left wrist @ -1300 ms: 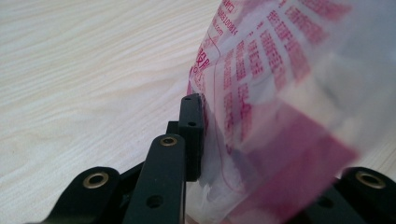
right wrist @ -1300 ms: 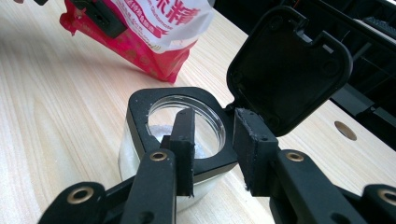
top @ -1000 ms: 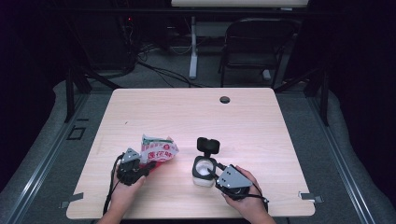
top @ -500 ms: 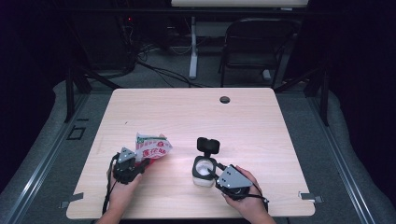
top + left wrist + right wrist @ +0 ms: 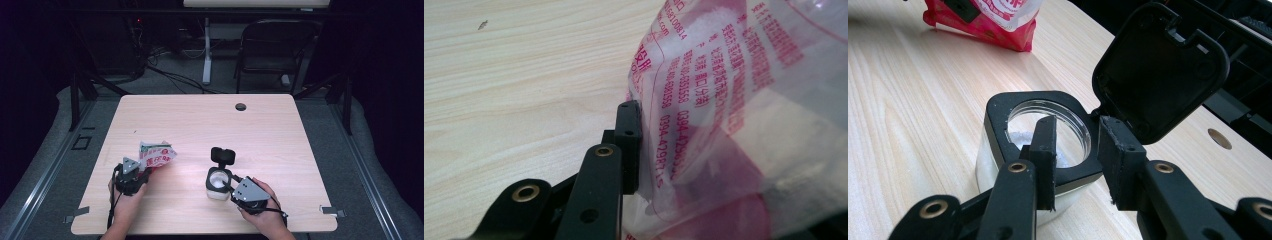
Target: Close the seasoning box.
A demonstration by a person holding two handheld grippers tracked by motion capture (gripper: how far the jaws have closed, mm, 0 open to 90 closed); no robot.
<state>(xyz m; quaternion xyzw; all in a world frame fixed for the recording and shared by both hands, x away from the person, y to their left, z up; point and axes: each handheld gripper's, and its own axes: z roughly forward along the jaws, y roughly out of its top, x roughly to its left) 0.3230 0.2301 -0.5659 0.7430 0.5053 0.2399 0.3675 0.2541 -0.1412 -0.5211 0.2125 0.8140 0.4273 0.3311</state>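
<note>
My left gripper [image 5: 143, 172] is shut on the lower edge of a clear plastic bag [image 5: 155, 154] with red print and white granules inside. It holds the bag tilted just above the table's left front. In the left gripper view one black jaw presses the bag [image 5: 734, 120] from the left and the film hides the other jaw. A small white container [image 5: 218, 183] with a black collar stands at centre front, its black flip lid [image 5: 223, 155] open and upright. My right gripper [image 5: 1078, 135] clamps the container's collar [image 5: 998, 115], one jaw inside the mouth and one outside by the hinge. White powder lies inside.
The light wood table [image 5: 280, 130] has a round cable hole [image 5: 240, 106] near its far edge. A dark chair [image 5: 275, 45] and cables stand on the floor beyond the table. The bag [image 5: 998, 20] lies to the far left in the right gripper view.
My left gripper has carried the bag a little to the left, away from the container. The right gripper and the container have stayed put.
</note>
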